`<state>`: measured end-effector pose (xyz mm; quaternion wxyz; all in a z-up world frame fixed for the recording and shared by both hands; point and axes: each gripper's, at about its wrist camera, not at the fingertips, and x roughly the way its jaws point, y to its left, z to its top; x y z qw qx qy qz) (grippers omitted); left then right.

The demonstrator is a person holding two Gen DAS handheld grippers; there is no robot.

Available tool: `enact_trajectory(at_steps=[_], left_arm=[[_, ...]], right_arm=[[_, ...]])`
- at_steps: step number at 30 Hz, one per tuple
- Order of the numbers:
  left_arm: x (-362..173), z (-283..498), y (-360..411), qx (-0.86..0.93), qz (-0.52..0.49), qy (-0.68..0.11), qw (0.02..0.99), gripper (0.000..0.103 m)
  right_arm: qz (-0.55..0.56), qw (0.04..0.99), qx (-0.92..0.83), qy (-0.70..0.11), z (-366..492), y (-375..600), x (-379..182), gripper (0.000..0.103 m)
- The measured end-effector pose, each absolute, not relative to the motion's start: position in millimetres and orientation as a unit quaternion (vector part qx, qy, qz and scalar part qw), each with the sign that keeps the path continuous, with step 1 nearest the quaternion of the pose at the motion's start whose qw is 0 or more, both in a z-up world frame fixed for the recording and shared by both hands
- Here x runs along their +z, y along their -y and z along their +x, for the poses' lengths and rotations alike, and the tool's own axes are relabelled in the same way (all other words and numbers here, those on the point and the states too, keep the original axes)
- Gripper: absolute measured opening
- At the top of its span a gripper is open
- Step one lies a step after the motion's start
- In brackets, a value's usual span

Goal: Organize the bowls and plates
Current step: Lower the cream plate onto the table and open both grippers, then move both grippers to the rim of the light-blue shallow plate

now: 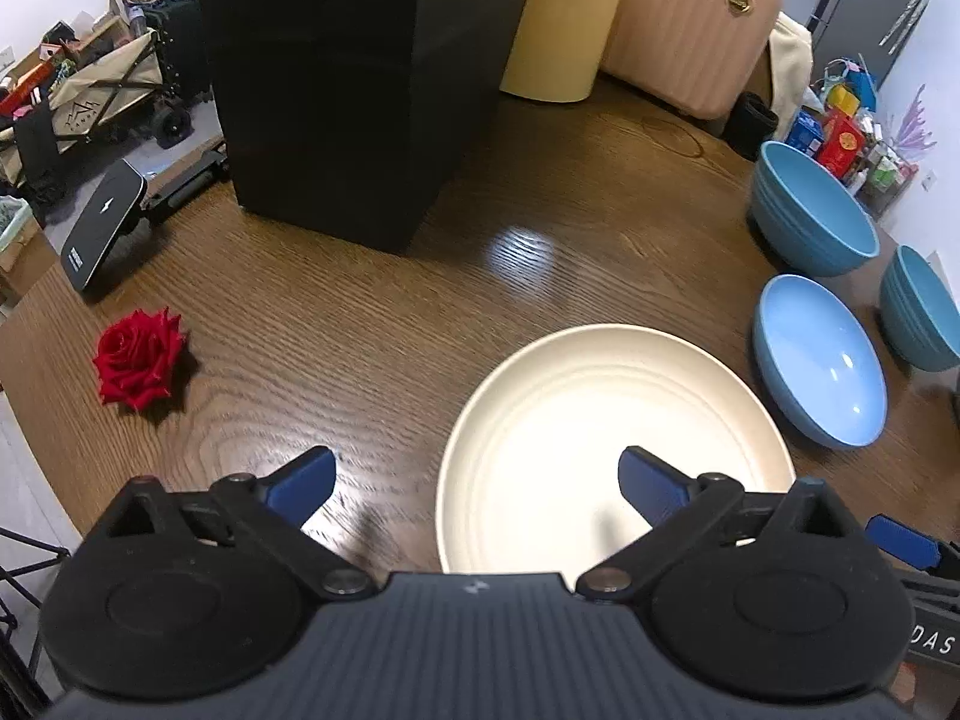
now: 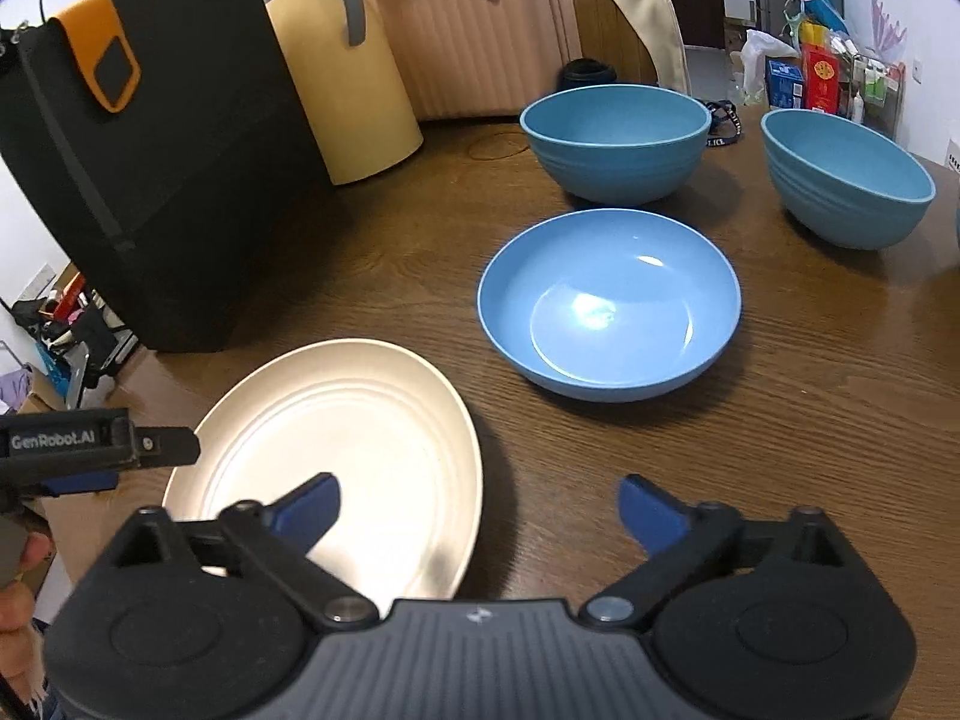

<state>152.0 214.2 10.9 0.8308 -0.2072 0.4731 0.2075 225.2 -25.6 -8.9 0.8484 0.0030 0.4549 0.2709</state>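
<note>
I've got both grippers over the wooden table [image 1: 372,312], pointing down at the dishes. Left gripper [image 1: 477,480]: fingers spread wide, released, nothing btwn them; its right finger [image 1: 651,477] hangs above the cream plate [image 1: 612,438], the left one above bare wood. Right gripper [image 2: 480,507]: also wide open, nothing gripped; its left finger [image 2: 312,507] sits over the plate's near-right edge, the other over the table.

Cream plate lies flat on the table, empty, closest to me. Just to its right and a bit farther back is the shallow light-blue bowl [image 2: 609,303], upright, empty, apart from the plate. Behind that, two deeper teal bowls: one [image 2: 615,141] straight behind it, the other [image 2: 846,177] off to the right, all three apart from each other.

Far side of the table: black bag [image 2: 162,168] w/ an orange tag, a yellow container [image 2: 342,90] beside it, pink suitcase [image 2: 474,36] behind. In the left wrist view a red rose [image 1: 141,363] lies on the table, well left of the plate.
</note>
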Motion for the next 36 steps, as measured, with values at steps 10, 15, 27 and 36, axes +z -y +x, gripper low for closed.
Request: enact_trajectory(at_steps=[10,15,27,36], left_arm=[[27.7,144.1,-194.1,0.190,-0.202,-0.477,0.834,0.103],[33.2,143.9,-183.0,0.186,-0.197,-0.477,0.836,0.103],[42.1,159.3,-151.7,0.170,-0.182,-0.484,0.839,0.103],[46.3,173.4,-126.0,0.158,-0.170,-0.488,0.841,0.103]], right_arm=[[-0.004,0.852,0.259,-0.456,215.9,49.1,-1.5,0.103],[-0.001,0.858,0.253,-0.448,214.3,61.1,6.3,0.103],[0.015,0.868,0.232,-0.440,221.1,93.5,14.8,0.103],[0.029,0.871,0.224,-0.436,231.2,115.0,14.5,0.103]])
